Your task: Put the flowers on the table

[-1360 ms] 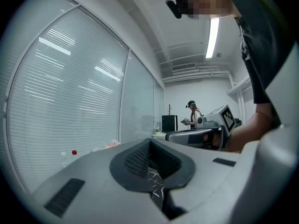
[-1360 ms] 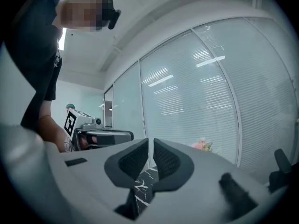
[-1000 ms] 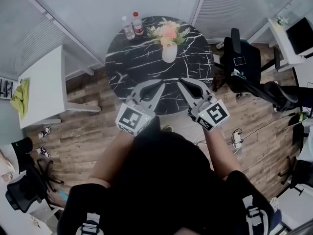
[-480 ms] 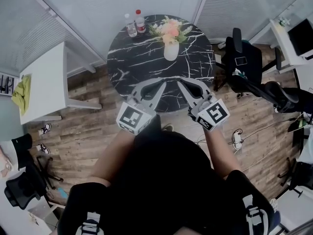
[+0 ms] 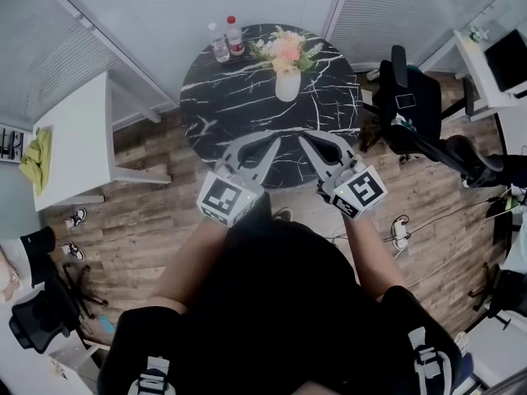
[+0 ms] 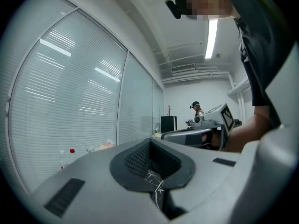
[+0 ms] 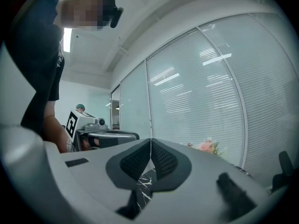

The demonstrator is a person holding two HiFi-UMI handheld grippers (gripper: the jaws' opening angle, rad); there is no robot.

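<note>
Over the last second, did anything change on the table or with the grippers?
Nothing visibly changed. The left gripper and right gripper stay put at the near edge of the table, jaws shut and empty. The vase of flowers stands as before on the far side, beside the two bottles.

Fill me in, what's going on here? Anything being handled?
Nothing is being handled right now. A person stands at the round black marble table with the left gripper and the right gripper held level over its near edge. Both are shut and empty. The flowers stand in a white vase on the far side of the table, next to two bottles, well clear of both grippers.
</note>
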